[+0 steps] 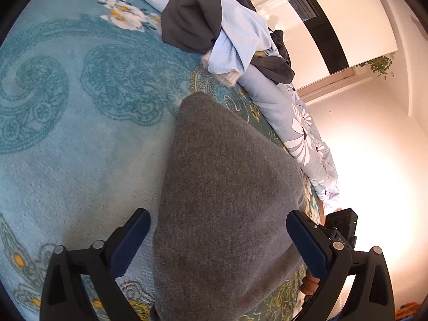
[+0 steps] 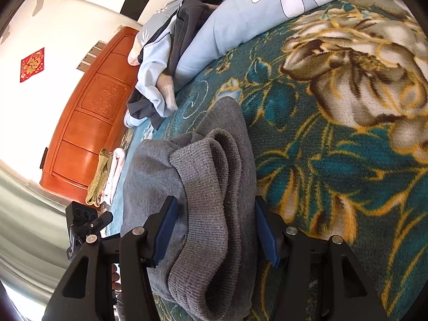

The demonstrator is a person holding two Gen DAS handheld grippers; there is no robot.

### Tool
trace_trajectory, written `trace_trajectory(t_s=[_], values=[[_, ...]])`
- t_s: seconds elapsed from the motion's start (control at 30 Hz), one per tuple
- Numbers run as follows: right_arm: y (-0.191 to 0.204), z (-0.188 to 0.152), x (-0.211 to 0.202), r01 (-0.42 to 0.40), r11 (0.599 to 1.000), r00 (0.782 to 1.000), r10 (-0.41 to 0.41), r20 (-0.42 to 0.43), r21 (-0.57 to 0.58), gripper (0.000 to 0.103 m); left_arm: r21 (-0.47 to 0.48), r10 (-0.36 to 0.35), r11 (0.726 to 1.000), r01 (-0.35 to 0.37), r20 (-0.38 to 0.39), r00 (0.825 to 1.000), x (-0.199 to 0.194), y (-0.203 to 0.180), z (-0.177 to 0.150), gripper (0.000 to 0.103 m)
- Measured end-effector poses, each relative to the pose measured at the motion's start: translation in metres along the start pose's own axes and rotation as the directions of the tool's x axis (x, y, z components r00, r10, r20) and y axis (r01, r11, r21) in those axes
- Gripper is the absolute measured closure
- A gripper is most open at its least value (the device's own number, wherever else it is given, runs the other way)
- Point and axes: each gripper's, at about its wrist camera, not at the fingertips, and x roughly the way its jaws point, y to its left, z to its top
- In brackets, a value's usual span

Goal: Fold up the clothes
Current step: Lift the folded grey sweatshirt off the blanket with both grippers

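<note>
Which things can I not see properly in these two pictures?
- Grey sweater: near end cut off by the bottom edge, both views.
- Right gripper: the ribbed hem lies between the jaws; contact unclear.
- Clothes pile: garments overlap, count unclear.
- Folded items: small, near the wooden headboard.

A sweater (image 1: pixel 227 200) lies on the bed's blanket (image 1: pixel 67 133); beyond it, a heap of clothes (image 1: pixel 214 26) rests on a rolled quilt (image 1: pixel 294 123).

A bed under a teal floral blanket (image 1: pixel 67 139) carries a grey sweater (image 1: pixel 222 200) near, a heap of clothes (image 1: pixel 214 26) far, and a pale flowered quilt (image 1: pixel 299 123) along its right.
</note>
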Motion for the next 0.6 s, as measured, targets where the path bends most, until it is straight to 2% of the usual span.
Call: trace_trajectory(t_s=[0.13,0.2,0.27,0.3,0.47,0.6], values=[[0.0,0.005,0.006,-0.021,1.0,1.0,0.021,0.0,0.012,0.046,0.015,0.032,0.999,-0.032,0.004,0.999,0.001,-0.005,-0.003,0.003],[0.0,0.007,0.008,-0.029,0.999,1.0,0.029,0.001,0.018,0.053,0.02,0.048,0.999,-0.048,0.008,0.999,0.0,-0.006,-0.006,0.011],[-0.003,0.007,0.009,-0.036,0.999,0.999,0.035,0.006,0.037,0.057,0.017,0.069,0.997,-0.069,0.007,0.998,-0.001,-0.005,-0.009,0.027],[-0.004,0.007,0.009,-0.039,0.998,0.999,0.039,0.008,0.047,0.06,0.019,0.092,0.996,-0.092,0.014,0.996,-0.002,-0.005,-0.011,0.03],[-0.002,0.005,0.005,-0.057,0.996,0.998,0.056,0.025,0.071,0.069,-0.004,0.101,0.995,-0.101,0.059,0.993,-0.011,-0.006,-0.02,0.051],[0.003,0.008,-0.003,-0.083,0.994,0.996,0.081,0.034,0.064,0.075,-0.001,0.106,0.994,-0.106,0.089,0.99,-0.02,-0.015,-0.024,0.061]])
